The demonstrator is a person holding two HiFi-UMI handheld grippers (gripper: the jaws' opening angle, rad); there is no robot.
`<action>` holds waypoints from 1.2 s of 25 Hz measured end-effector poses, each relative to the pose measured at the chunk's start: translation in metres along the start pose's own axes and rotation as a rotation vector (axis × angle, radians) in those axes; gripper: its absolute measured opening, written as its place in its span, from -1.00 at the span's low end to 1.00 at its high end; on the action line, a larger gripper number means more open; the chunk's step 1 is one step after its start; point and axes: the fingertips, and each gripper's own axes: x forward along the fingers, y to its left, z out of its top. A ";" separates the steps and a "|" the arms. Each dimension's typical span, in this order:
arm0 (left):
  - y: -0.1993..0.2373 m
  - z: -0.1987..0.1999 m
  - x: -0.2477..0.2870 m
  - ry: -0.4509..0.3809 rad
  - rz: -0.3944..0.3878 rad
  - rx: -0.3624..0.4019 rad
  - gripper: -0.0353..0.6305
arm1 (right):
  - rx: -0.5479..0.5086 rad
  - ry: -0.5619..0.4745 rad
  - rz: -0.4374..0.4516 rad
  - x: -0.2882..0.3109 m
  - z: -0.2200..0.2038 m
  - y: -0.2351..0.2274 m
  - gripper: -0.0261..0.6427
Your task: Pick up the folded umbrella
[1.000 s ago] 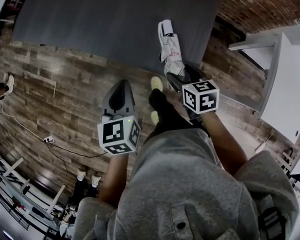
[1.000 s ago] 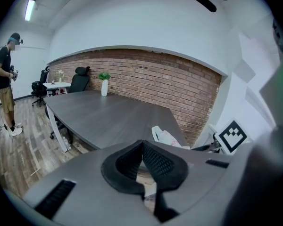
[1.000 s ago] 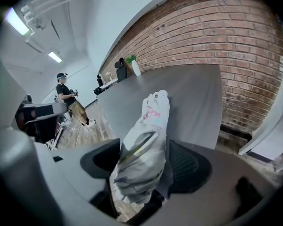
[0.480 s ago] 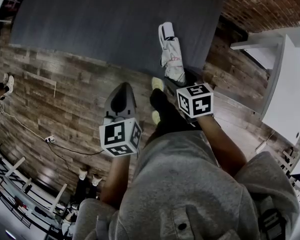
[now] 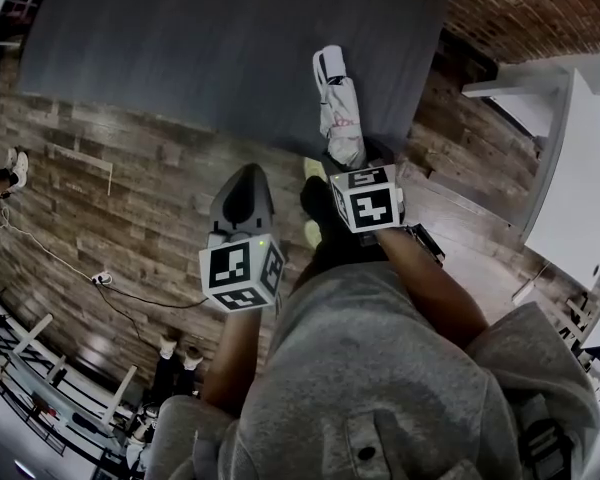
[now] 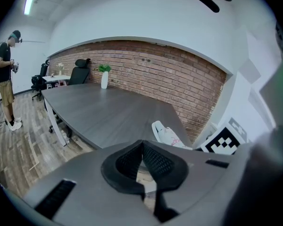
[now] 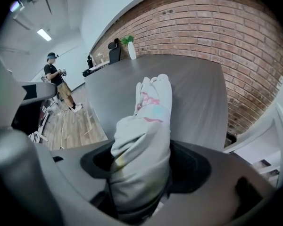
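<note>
The folded umbrella (image 5: 338, 108), white with pink print, lies on the grey table (image 5: 210, 38) near its front edge, its near end pointing at me. My right gripper (image 5: 352, 160) reaches that near end. In the right gripper view the umbrella (image 7: 148, 112) fills the gap between the jaws and touches both, so my right gripper (image 7: 141, 147) is shut on it. My left gripper (image 5: 246, 170) hangs over the wooden floor, left of the umbrella. In its own view my left gripper (image 6: 142, 142) is shut with nothing in it, and the umbrella (image 6: 169, 136) lies beyond it.
A white cabinet (image 5: 580, 168) stands at the right, by a brick wall (image 5: 530, 8). A cable (image 5: 100, 280) runs over the floor at the left. A person (image 6: 4, 79) stands far left. A white vase (image 6: 104, 79) and office chairs (image 6: 79, 72) are at the table's far end.
My right gripper has moved left and forward onto the umbrella's near end. My left gripper has stayed where it was.
</note>
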 end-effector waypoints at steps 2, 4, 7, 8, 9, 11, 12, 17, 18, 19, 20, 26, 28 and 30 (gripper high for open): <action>-0.001 0.001 0.002 0.000 -0.004 0.000 -0.86 | -0.018 -0.004 -0.014 0.001 0.001 -0.001 -0.02; -0.004 0.002 0.003 0.000 -0.010 0.003 -0.86 | -0.041 0.007 0.014 0.000 -0.001 -0.003 -0.03; -0.007 0.004 0.002 -0.002 -0.018 0.010 -0.86 | -0.056 0.052 0.090 -0.004 -0.002 -0.006 -0.09; -0.008 0.004 0.001 -0.004 -0.019 0.011 -0.86 | -0.056 0.065 0.109 -0.005 -0.002 -0.007 -0.12; -0.009 0.005 0.000 -0.006 -0.020 0.012 -0.86 | -0.052 0.073 0.125 -0.005 -0.003 -0.008 -0.14; -0.010 0.005 -0.003 -0.011 -0.022 0.016 -0.86 | -0.024 0.074 0.159 -0.006 -0.004 -0.008 -0.17; -0.010 0.006 -0.005 -0.016 -0.022 0.019 -0.86 | 0.008 0.069 0.185 -0.007 -0.003 -0.008 -0.18; -0.010 0.011 -0.020 -0.049 -0.014 0.019 -0.86 | 0.276 -0.006 0.338 -0.026 0.010 -0.001 -0.20; -0.010 0.012 -0.024 -0.057 -0.012 0.019 -0.86 | 0.314 -0.026 0.365 -0.031 0.012 0.000 -0.20; -0.010 0.013 -0.028 -0.066 -0.010 0.019 -0.86 | 0.345 -0.047 0.390 -0.036 0.015 0.002 -0.20; -0.010 0.014 -0.032 -0.073 -0.009 0.019 -0.86 | 0.366 -0.071 0.411 -0.042 0.017 0.003 -0.20; -0.016 0.016 -0.061 -0.121 -0.011 0.033 -0.86 | 0.398 -0.263 0.491 -0.087 0.040 0.004 -0.20; -0.021 0.016 -0.073 -0.138 -0.012 0.040 -0.86 | 0.374 -0.329 0.498 -0.106 0.044 0.003 -0.20; -0.025 0.016 -0.087 -0.160 -0.011 0.045 -0.86 | 0.339 -0.395 0.497 -0.128 0.045 0.004 -0.20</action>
